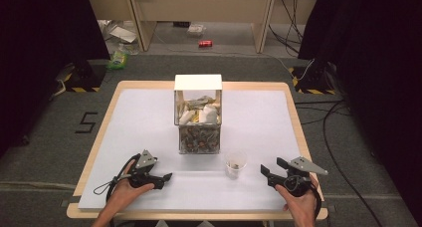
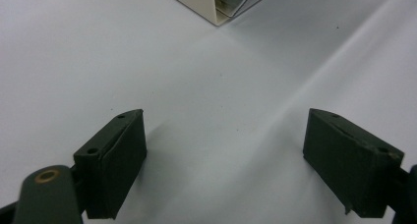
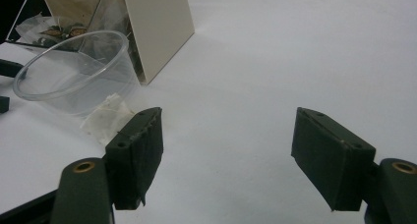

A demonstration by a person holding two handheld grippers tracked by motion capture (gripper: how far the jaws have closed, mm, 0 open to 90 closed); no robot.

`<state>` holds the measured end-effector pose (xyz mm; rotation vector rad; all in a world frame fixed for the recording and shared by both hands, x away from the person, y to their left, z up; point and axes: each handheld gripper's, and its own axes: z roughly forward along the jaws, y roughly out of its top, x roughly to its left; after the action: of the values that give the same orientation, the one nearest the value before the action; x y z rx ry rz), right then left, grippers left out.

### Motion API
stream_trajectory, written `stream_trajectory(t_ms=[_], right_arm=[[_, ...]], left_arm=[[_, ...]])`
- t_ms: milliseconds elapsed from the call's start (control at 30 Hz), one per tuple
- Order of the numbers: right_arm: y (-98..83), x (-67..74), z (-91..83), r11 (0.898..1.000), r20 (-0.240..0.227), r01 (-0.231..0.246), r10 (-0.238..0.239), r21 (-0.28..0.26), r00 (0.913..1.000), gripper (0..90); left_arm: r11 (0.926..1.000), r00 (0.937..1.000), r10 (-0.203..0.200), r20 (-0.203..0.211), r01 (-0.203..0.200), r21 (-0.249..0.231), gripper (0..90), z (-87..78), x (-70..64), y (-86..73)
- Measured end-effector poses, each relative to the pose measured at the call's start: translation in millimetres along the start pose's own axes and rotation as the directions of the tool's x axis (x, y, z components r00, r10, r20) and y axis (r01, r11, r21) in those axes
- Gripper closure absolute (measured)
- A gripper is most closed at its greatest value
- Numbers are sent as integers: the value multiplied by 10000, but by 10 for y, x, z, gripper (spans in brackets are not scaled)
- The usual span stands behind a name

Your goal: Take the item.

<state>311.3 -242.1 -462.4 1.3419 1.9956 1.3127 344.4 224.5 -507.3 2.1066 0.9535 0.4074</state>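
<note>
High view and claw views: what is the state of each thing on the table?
Box: upright, packets inside, clear front.
Cup: upright in front of the box, something small inside.
Left claw: open, holding nothing.
Right claw: open, holding nothing, cup beside it.

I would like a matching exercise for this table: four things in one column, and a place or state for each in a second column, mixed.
1. box
2. clear cup
3. left tool
4. right tool

a. open, right of the cup
b. table's middle, packets inside
c. open, near the front left
d. between box and right tool

Pairs: 1-b, 2-d, 3-c, 4-a
</note>
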Motion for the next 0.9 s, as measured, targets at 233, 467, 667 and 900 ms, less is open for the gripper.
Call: stream_trajectory(t_ms=[233, 467, 667, 900], right_arm=[[-48, 4, 3, 9997, 56, 172, -173, 183, 9998, 286], [-106, 17, -9, 9983, 36, 197, -199, 556, 9998, 279], [-151, 17, -9, 9955, 41, 421, -426, 854, 9991, 263], [-216, 14, -31, 9924, 145, 489, -509, 1131, 9986, 242]], left_arm=[[10000, 10000, 0, -1, 0, -2, 156, 0, 0, 0], [10000, 10000, -1, -1, 1, -2, 155, 0, 0, 0], [10000, 10000, 2, 2, -2, 1, 155, 0, 0, 0], [10000, 10000, 2, -1, -2, 0, 156, 0, 0, 0]])
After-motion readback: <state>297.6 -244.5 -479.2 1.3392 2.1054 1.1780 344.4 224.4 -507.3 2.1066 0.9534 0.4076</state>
